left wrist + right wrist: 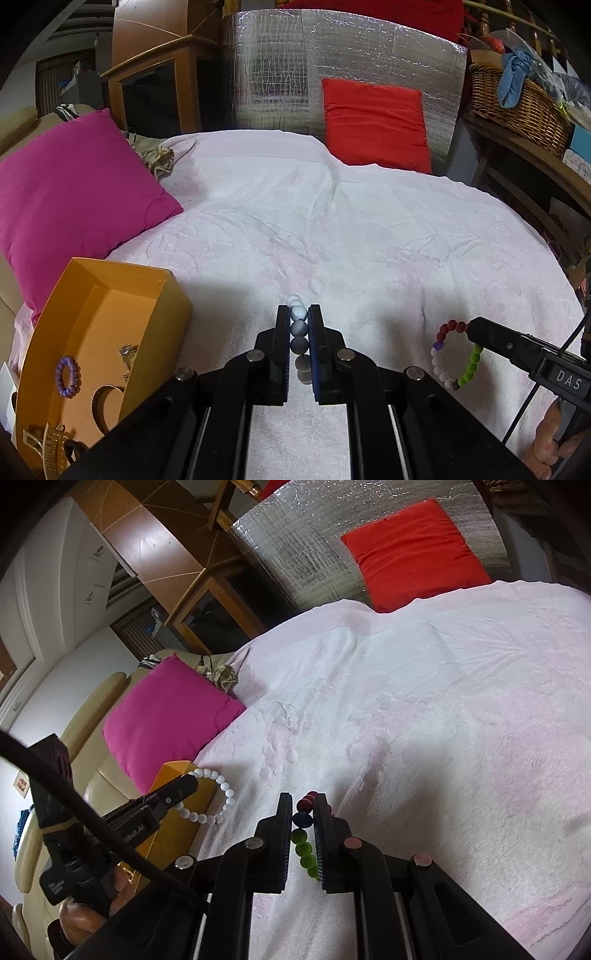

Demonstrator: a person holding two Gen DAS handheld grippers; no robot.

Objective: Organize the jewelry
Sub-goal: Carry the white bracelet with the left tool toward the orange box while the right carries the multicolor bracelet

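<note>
Left tongs (pixel 299 314) clamp a white bead bracelet (pixel 298 325) right of the orange box (pixel 110 295). Right tongs (pixel 304 801) pinch a multicoloured bracelet (pixel 304 845), farther right.

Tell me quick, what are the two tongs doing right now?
Left tongs: closed, holding the white and grey bead bracelet.
Right tongs: closed, holding the colourful bead bracelet.

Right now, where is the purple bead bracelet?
In the left wrist view, the purple bead bracelet lies inside the orange box at lower left, near a gold hair claw, left of the left gripper.
</note>
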